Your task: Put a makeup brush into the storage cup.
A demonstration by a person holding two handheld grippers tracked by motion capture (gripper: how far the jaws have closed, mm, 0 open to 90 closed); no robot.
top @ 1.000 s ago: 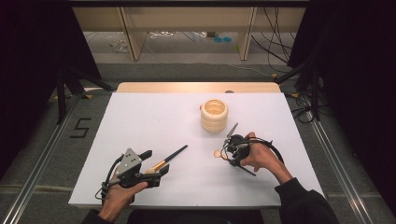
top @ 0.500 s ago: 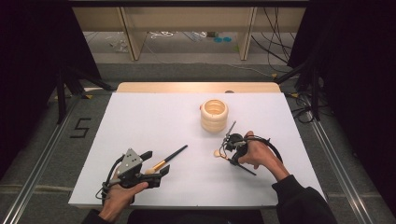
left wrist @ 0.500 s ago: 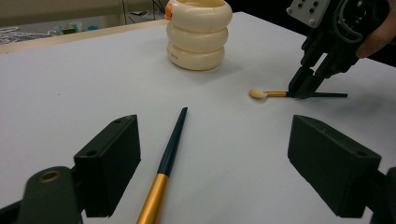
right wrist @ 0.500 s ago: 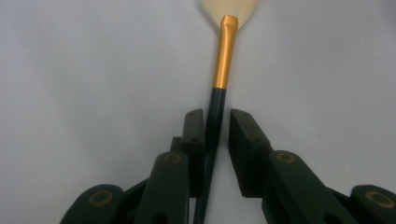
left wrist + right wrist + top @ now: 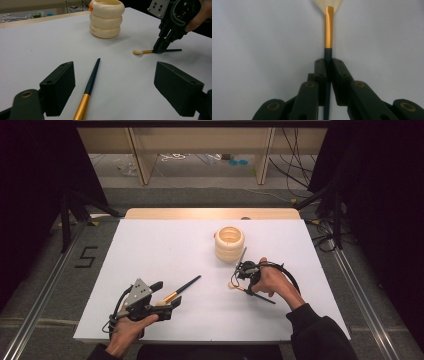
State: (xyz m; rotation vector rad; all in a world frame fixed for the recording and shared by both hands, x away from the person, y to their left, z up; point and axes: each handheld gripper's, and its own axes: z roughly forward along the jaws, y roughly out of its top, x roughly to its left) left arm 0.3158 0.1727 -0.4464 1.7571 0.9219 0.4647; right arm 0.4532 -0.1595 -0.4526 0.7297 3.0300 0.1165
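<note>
Right gripper (image 5: 240, 281) with fingers just closed on the dark handle of a small cream-tipped makeup brush with a gold ferrule (image 5: 328, 30), brush at table level just in front of the cream ribbed ring-stacked holder (image 5: 229, 243) — grasp made, lift and drop into the holder judged yet to do. Left gripper (image 5: 172, 301) with fingers wide open astride a second dark-handled, gold-ferruled brush (image 5: 90, 83), not gripped — that pickup also pending. White table (image 5: 150, 250) with a wooden far edge, grey floor, dark curtains at both sides.
</note>
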